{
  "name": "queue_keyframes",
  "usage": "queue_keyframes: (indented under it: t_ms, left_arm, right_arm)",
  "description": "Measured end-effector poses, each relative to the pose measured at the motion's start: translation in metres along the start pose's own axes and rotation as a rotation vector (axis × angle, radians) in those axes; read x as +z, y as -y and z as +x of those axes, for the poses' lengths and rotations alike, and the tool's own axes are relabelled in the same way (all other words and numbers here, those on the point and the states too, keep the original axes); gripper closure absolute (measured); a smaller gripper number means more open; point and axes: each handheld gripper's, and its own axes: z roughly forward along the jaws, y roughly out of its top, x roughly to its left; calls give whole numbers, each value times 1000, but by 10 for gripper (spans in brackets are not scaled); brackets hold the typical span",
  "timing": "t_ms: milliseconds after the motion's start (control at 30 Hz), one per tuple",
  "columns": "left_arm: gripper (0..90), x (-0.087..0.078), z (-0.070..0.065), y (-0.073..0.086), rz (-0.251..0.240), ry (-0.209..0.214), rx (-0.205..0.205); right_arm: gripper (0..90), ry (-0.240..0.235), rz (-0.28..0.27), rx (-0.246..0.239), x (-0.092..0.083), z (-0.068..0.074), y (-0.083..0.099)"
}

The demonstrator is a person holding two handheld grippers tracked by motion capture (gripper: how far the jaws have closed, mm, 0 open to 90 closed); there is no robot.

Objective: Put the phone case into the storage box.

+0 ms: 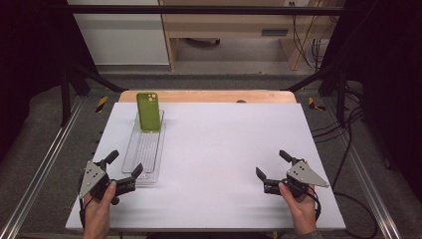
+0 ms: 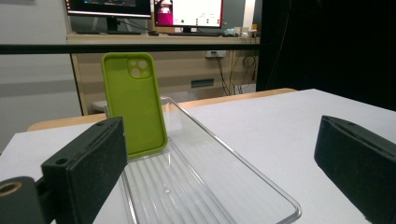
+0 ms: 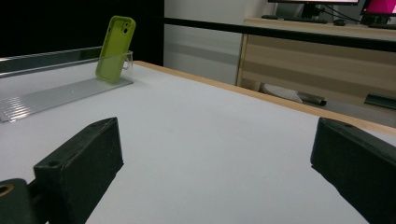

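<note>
— What's at the lower left of the high view?
— The left claw, jaws spread wide and gripping nothing, sits just beside the near end of a clear tray on the white bench.
— And the phone?
— The green phone stands nearly upright in the tray's far end, upper left of centre, leaning on the end wall, camera side towards us.
— The lower right?
— The right claw, also released and empty, rests on bare bench, well apart from the tray.
</note>
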Motion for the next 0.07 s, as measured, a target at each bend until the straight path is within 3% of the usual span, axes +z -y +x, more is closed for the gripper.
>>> queue_keyframes:
  t_ms: [67]
  left_arm:
    - [22,-1,1,1,-1,-4,-3]
  right_arm:
    - [22,3,2,0,0,-1,0]
